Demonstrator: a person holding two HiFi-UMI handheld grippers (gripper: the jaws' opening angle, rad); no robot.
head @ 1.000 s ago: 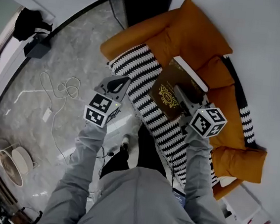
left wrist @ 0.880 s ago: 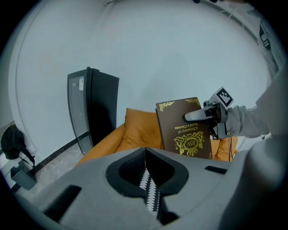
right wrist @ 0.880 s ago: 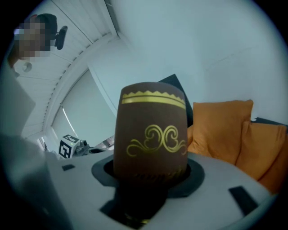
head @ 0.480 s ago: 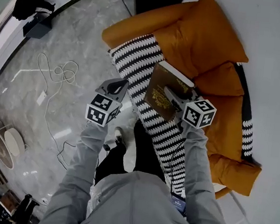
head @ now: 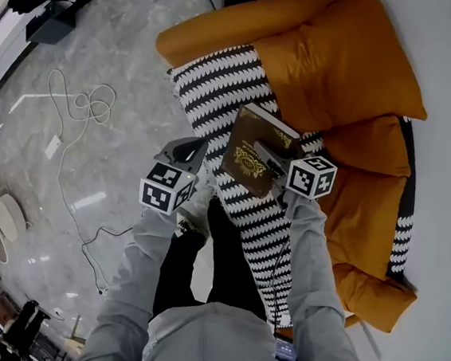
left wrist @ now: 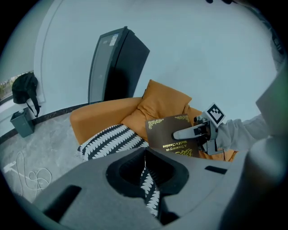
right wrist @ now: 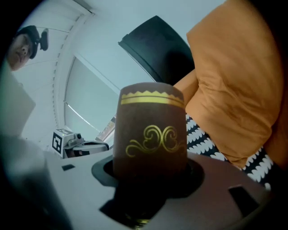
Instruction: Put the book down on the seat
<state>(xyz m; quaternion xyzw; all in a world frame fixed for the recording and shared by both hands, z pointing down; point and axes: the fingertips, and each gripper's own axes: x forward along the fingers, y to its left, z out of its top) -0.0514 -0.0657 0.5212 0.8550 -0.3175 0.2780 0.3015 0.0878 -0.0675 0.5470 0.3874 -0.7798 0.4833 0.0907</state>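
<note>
Head view shows the right claw (head: 263, 152) clamped on the near short end of the book (head: 241, 141), with one jaw lying across the dark, gold-printed front and the other out of sight beneath it. The right gripper view bears this out. The book (right wrist: 150, 130) fills the gap between the jaws, which stand fairly wide around its thickness, and it sticks straight out ahead of them.

The book hangs over the seat (head: 219, 87) of the orange sofa (head: 342, 60), which is covered in black-and-white stripes. Its long axis runs away from the person toward the back cushions (head: 366, 142), in line with the claw. So the free far end leads, and the seat lies below and just beyond it.

In the left gripper view the book (left wrist: 168, 132) is tipped up toward that camera rather than lying flat. Its lower edge is hidden behind that claw's own body, so contact with the seat cannot be told. My guess is that it is not down yet.

The left claw (head: 187, 149) sits to the left of the book by the seat's front edge, above the floor (head: 90, 169), near the book but apart from it. Its jaws are drawn together to a thin slit with nothing in them.

The right hand looks able to do this alone, by lowering the book, levelling it onto the stripes and then letting go.
</note>
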